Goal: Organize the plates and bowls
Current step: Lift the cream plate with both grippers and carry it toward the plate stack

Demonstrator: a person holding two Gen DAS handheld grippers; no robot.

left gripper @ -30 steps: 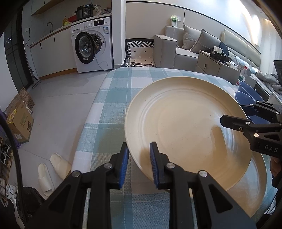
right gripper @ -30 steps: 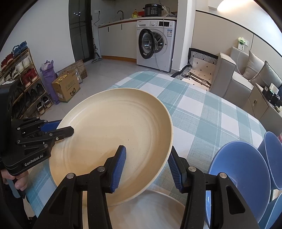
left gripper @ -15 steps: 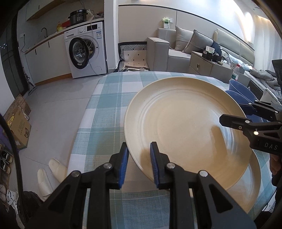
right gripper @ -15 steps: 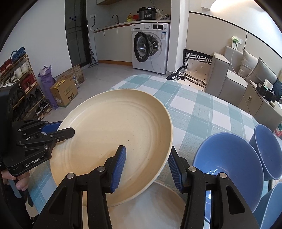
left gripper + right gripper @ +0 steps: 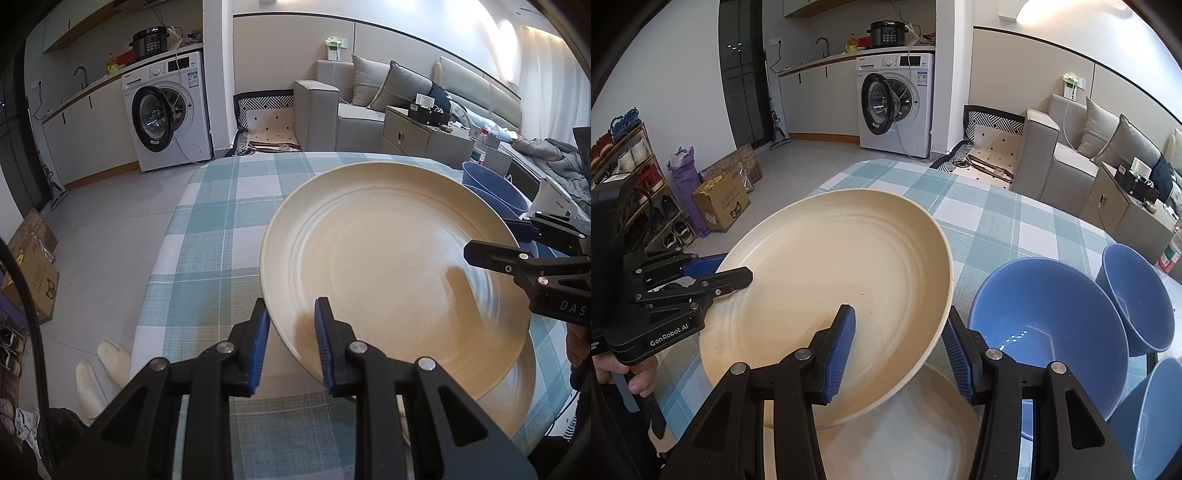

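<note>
A wide cream round plate [image 5: 388, 266] is hanging tilted above the table covered in a teal-and-white checked cloth [image 5: 218, 229], gripped from 2 sides. The left gripper [image 5: 290, 332] is pinching the plate's near rim, its blue-padded fingers [image 5: 258, 339] pressing on either face of the edge. The right gripper [image 5: 899, 343] is holding the opposite rim the same way, 1 finger lying on the plate's inner face and the other under its edge. Directly beneath the raised plate, a second cream plate [image 5: 886, 435] is lying flat on the table. Just beside the plates, 3 blue plastic bowls [image 5: 1049, 317] are standing on the cloth, near one another. A person's hand [image 5: 626, 373] is wrapping the left gripper's handle. A white washing machine [image 5: 170, 114] is standing beyond the table
</note>
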